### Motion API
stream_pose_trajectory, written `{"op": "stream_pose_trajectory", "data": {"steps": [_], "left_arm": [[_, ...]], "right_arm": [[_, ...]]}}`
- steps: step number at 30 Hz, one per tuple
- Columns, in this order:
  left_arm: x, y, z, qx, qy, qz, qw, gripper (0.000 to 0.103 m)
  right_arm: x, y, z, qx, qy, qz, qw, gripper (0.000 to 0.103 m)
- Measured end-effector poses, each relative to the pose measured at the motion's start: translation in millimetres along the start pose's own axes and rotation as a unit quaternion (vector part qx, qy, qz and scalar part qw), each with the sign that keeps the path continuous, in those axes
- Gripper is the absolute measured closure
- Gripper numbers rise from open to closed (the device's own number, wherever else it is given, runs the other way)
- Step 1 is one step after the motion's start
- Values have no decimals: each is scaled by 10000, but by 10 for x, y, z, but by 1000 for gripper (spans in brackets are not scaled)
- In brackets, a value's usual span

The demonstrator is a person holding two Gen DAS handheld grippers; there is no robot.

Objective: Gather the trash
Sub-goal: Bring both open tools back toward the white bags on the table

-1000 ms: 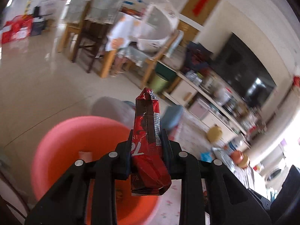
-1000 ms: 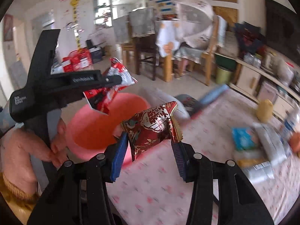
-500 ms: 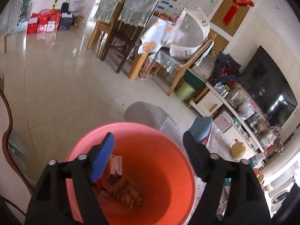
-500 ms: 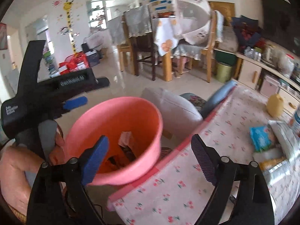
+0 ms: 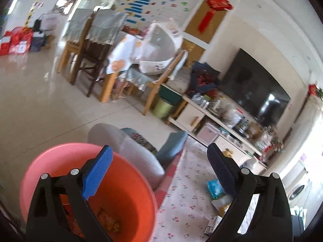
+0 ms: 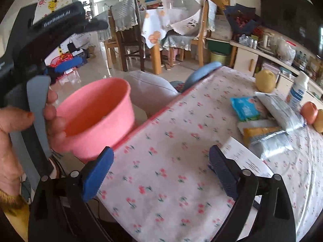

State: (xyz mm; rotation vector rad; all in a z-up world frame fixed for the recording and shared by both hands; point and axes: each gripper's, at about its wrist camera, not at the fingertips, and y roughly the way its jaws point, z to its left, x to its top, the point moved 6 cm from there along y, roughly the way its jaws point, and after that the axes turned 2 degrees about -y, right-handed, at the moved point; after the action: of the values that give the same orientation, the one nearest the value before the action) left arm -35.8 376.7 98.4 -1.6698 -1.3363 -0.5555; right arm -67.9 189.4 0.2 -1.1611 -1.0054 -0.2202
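A pink bin (image 5: 125,199) stands beside the table's left edge, with wrappers (image 5: 107,220) in its bottom. It also shows in the right wrist view (image 6: 97,117). My left gripper (image 5: 159,173) is open and empty above the bin's right rim. In the right wrist view it (image 6: 80,44) hangs over the bin, hand on its handle. My right gripper (image 6: 161,173) is open and empty over the floral tablecloth (image 6: 171,161). Packets lie at the table's right: a blue pack (image 6: 246,109), a silver bag (image 6: 280,111), a yellow packet (image 6: 260,133).
A white paper (image 6: 240,157) lies by the right finger. A bottle (image 6: 298,88), a yellow fruit (image 6: 265,80) and an orange fruit (image 6: 308,113) stand at the far right. A grey cushion seat (image 6: 149,88) sits behind the bin. Chairs and a dining table (image 5: 113,60) stand beyond.
One second ago both grippers held red wrappers over the bin. Both have opened and the wrappers have dropped in. The right gripper has since swung right, over the tablecloth.
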Motion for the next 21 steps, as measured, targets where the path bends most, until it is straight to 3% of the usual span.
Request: {"op": "stream_pose_trajectory", "data": {"steps": [7,14,21], "left_arm": [[-165,143,-446,-11,799,335,9962,8],[-385,280,-656,-67,1030,699,9922,8],[-507,341,-822,-66,1131,706,9910,8]], "right_arm": [[-104,-196,-251,-129,166,-77,9997,8],[-197,-398,-491,-253,357,-182,9989,8],[-286,-505,-720,-300,571,-218,9977,7]]}}
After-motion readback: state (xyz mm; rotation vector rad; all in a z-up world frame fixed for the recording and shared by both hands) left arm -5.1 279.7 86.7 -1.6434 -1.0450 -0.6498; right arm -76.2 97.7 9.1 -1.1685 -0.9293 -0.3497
